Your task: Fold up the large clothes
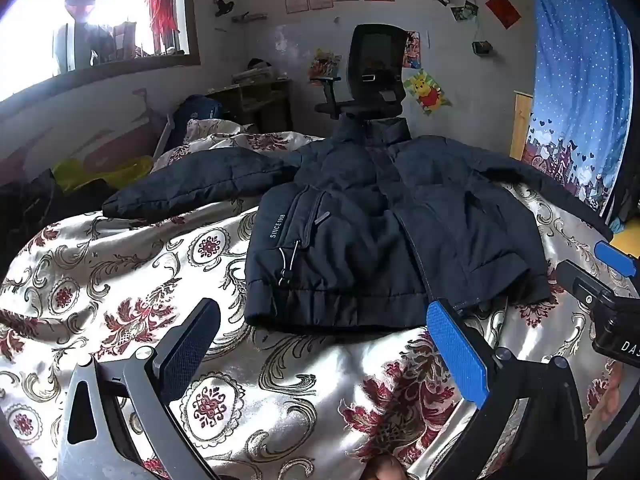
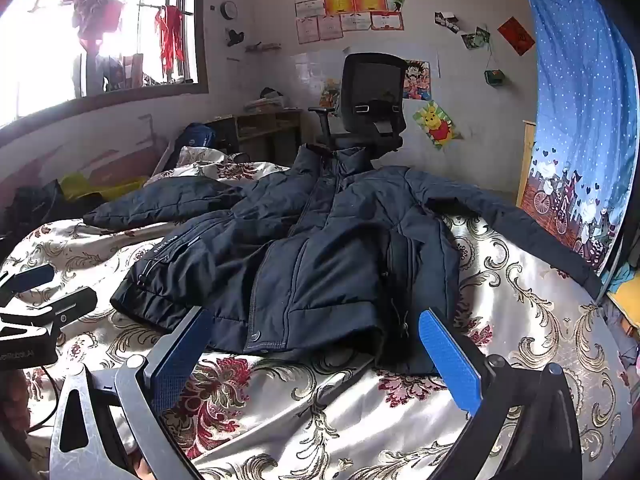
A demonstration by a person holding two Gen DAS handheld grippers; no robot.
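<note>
- Currently my left gripper (image 1: pixel 324 344) and right gripper (image 2: pixel 316 356) gape wide, empty.
- I fear the puffy jacket (image 1: pixel 360 240) slipping on the satin bedspread (image 1: pixel 120 280).

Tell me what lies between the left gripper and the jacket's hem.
Only bare patterned bedspread separates the open left gripper from the hem of the dark jacket; the left wrist view shows it.

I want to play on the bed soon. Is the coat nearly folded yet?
Not yet. Done: the coat is laid out flat on the bedspread, front up, with both sleeves spread to the sides. In hand: nothing; the left gripper and right gripper are open, just short of the hem. Left: all the folding, sleeves in first, probably.
</note>
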